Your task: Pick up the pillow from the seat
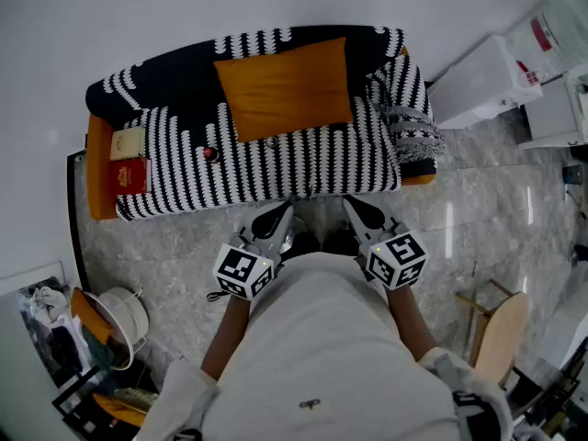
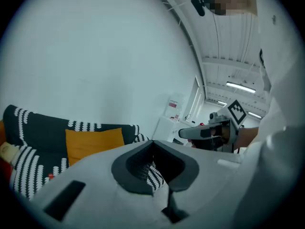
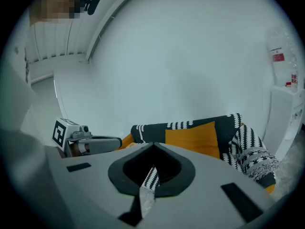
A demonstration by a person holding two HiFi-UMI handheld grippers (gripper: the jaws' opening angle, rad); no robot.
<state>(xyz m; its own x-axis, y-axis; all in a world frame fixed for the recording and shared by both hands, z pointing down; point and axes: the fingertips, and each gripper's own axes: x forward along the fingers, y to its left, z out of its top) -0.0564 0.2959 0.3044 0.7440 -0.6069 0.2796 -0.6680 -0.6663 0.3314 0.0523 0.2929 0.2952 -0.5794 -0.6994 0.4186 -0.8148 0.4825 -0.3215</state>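
While both grippers hang low in front of the person's body, the orange pillow (image 1: 285, 85) leans against the backrest of the sofa (image 1: 96, 159), well apart from them at their twelve o'clock. It rests on a black-and-white striped cover (image 1: 303, 165) that hides nearly all of the sofa, whose orange frame shows only at the ends. At the pillow's eight o'clock lies a small red object (image 1: 209, 154), too small to identify. Farther toward nine o'clock, a cream book (image 1: 127, 142) and a red book (image 1: 129, 175) sit at the seat's end.

The left gripper (image 1: 280, 215) is clenched on nothing, and so is the right gripper (image 1: 356, 211). In each gripper view the gripper's own body covers the seat, so only a sliver of stripes shows through the notch. The person's torso (image 1: 317, 347) blocks the floor below the grippers. A white cabinet (image 1: 482, 81) stands at two o'clock and a wooden stool (image 1: 501, 333), partly cut off, at four.
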